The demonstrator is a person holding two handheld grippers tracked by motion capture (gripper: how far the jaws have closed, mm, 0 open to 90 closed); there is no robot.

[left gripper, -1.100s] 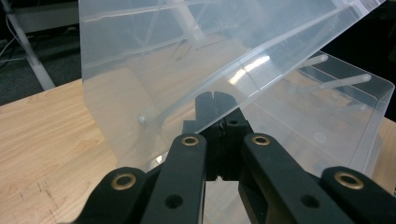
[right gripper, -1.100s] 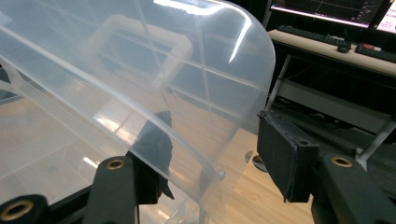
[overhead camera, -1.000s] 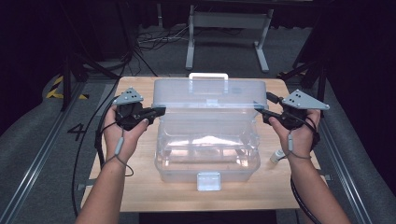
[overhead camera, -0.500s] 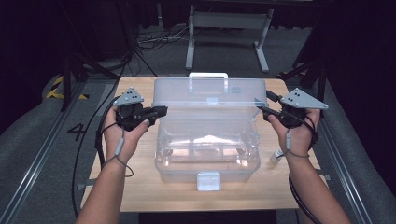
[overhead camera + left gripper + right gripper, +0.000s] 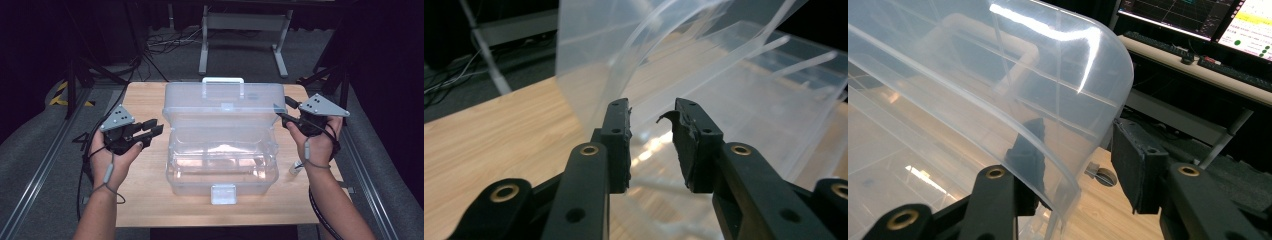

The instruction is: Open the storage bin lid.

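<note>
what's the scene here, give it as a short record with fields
box: clear plastic box in the middle of the wooden table, white latch at the front
lid: lid raised, white handle at its top
left gripper: left gripper open, just off the box's left side, nothing between its jaws
right gripper: right gripper open, jaws either side of the lid's edge, not closed on it
other: small white thing on the table right of the box, too small to tell

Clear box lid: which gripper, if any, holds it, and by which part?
The right gripper straddles the lid's side edge, its grip unclear. The left gripper holds nothing.
</note>
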